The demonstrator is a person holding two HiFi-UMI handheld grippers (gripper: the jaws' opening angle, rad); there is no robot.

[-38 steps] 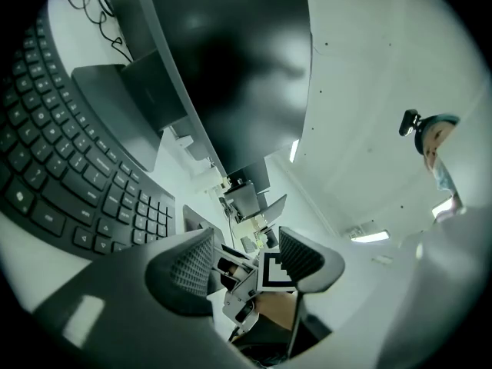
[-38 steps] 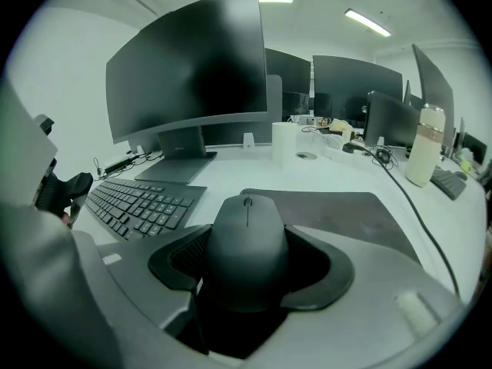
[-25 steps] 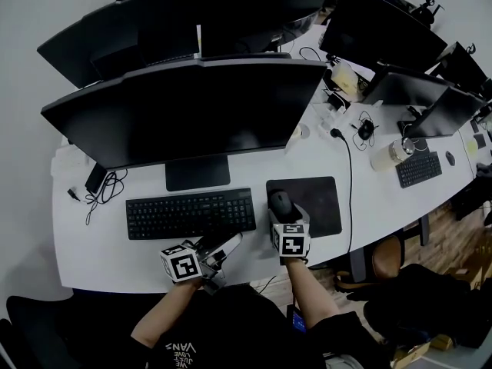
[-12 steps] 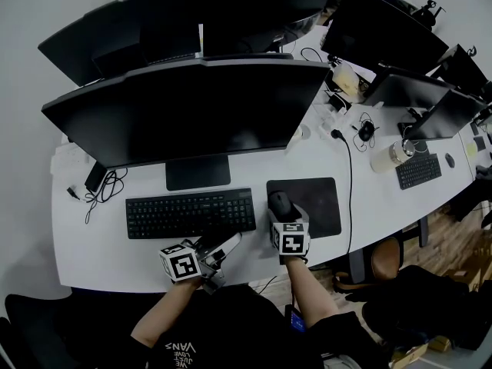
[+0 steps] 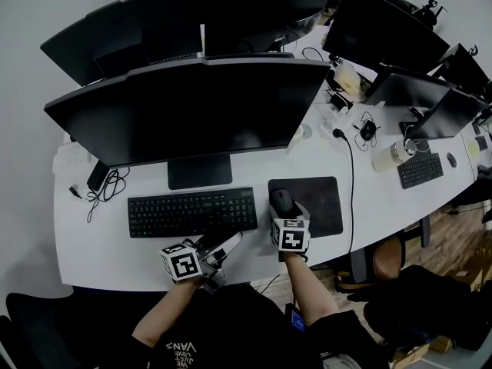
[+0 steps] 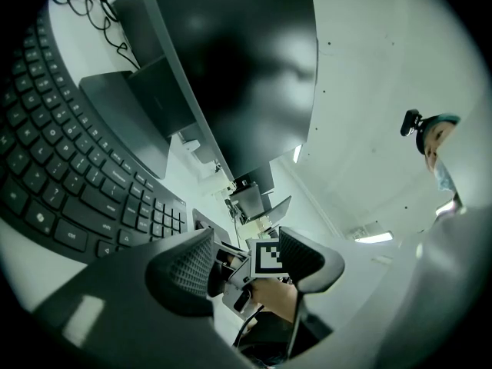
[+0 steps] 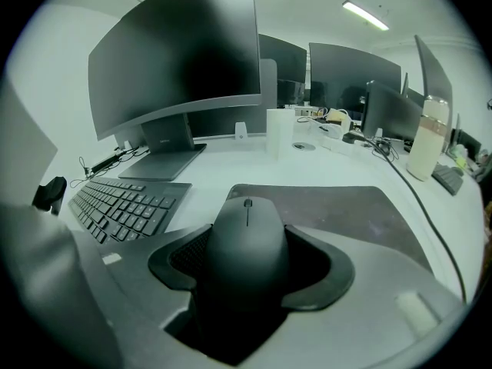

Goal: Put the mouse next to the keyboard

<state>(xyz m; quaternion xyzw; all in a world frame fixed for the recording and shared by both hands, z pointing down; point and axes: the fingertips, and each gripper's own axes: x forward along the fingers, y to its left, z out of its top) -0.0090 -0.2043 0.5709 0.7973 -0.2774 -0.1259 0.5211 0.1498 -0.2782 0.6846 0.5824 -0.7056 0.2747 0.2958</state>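
A black mouse (image 5: 279, 200) sits on the left edge of a dark mouse pad (image 5: 321, 198), just right of the black keyboard (image 5: 192, 212). My right gripper (image 5: 282, 211) is shut on the mouse. In the right gripper view the mouse (image 7: 246, 241) fills the gap between both jaws of the right gripper (image 7: 247, 266), with the keyboard (image 7: 123, 206) to its left and the mouse pad (image 7: 354, 210) ahead. My left gripper (image 5: 224, 244) lies near the desk's front edge below the keyboard. It is the left gripper (image 6: 246, 264) in its own view, open and holding nothing.
A wide monitor (image 5: 184, 110) stands behind the keyboard on a base (image 5: 200, 171). A black cable (image 5: 351, 183) runs down the desk right of the mouse pad. A phone and cords (image 5: 98, 181) lie at the left. A bottle (image 5: 390, 154) and a second keyboard (image 5: 420, 169) are at the far right.
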